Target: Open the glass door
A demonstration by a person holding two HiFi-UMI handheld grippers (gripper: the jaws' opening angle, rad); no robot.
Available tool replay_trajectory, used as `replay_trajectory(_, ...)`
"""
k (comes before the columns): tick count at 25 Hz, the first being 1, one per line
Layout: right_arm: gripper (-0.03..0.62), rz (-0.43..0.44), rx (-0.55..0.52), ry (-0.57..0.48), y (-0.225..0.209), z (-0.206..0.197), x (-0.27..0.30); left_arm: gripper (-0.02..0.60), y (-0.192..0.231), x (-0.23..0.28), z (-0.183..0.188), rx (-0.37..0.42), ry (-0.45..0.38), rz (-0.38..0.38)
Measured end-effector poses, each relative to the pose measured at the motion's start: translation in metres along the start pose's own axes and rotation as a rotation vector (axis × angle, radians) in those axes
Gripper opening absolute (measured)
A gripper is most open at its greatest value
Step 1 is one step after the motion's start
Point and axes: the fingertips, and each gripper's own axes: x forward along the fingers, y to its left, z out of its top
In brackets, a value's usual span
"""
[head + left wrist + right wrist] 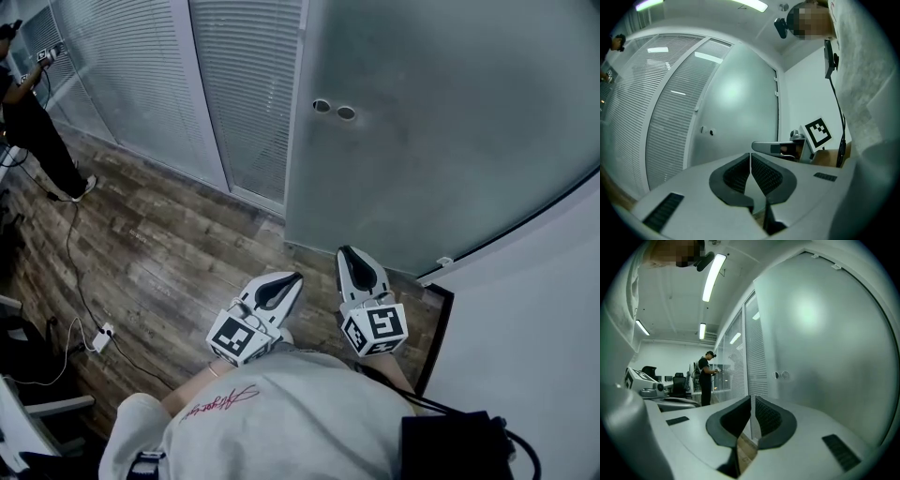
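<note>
Frosted glass fills the space ahead: the glass door (450,141) stands upright in front of the person, between a row of glass panels with blinds (248,84) on its left and a white wall (534,309) on its right. Two small round fittings (334,110) sit side by side near the door's left edge. The left gripper (298,277) and the right gripper (347,251) are held close to the person's body, side by side and just apart from each other. Both point toward the lower part of the door and neither touches it. In the left gripper view the fingers (736,176) are pressed together with nothing between them, and the right gripper view shows its fingers (771,420) closed on each other the same way, also empty. Each gripper carries a marker cube (234,337) at its back end. Below lies a dark wooden floor (159,253), with a white power strip (101,337) and a thin cable on it at the left. Another person in dark clothes (33,122) stands well away beside the far panels.
</note>
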Motion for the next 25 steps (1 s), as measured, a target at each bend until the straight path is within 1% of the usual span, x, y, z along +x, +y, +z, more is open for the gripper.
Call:
replay_trajectory(3,0.021,-0.039,-0.008,-0.023,-0.029,0.013,0.036,0.023,0.021,0.015,0.004,0.007,0.001,0.020)
replay_trajectory(6,0.021,-0.056,-0.008,-0.050,-0.054,0.025,0.074,0.024,0.039,0.023,0.005,0.008,0.003,0.055)
replay_trajectory(9,0.021,-0.077,-0.011,-0.084,-0.077,0.043,0.110,0.025,0.055,0.023,0.005,0.013,0.011,0.094)
replay_trajectory(12,0.021,-0.113,-0.012,-0.113,-0.097,0.059,0.152,0.024,0.073,0.019,0.006,-0.003,0.013,0.139)
replay_trajectory(16,0.023,-0.166,-0.029,-0.142,-0.124,0.064,0.208,0.023,0.090,0.017,0.005,-0.017,0.015,0.181)
replay_trajectory(17,0.028,-0.171,-0.028,-0.140,-0.129,0.063,0.220,0.023,0.093,0.017,0.004,-0.016,0.018,0.190)
replay_trajectory(18,0.059,-0.169,-0.021,-0.138,-0.132,0.063,0.231,0.025,0.096,0.017,0.003,-0.016,0.021,0.200)
replay_trajectory(19,0.127,-0.167,-0.011,-0.137,-0.134,0.064,0.241,0.023,0.099,0.016,0.003,-0.016,0.023,0.210)
replay_trajectory(21,0.135,-0.178,0.003,-0.138,-0.137,0.068,0.257,0.023,0.103,0.014,0.003,-0.018,0.028,0.225)
replay_trajectory(25,0.135,-0.268,-0.002,-0.121,-0.149,0.070,0.282,0.023,0.110,0.015,0.001,-0.028,0.042,0.235)
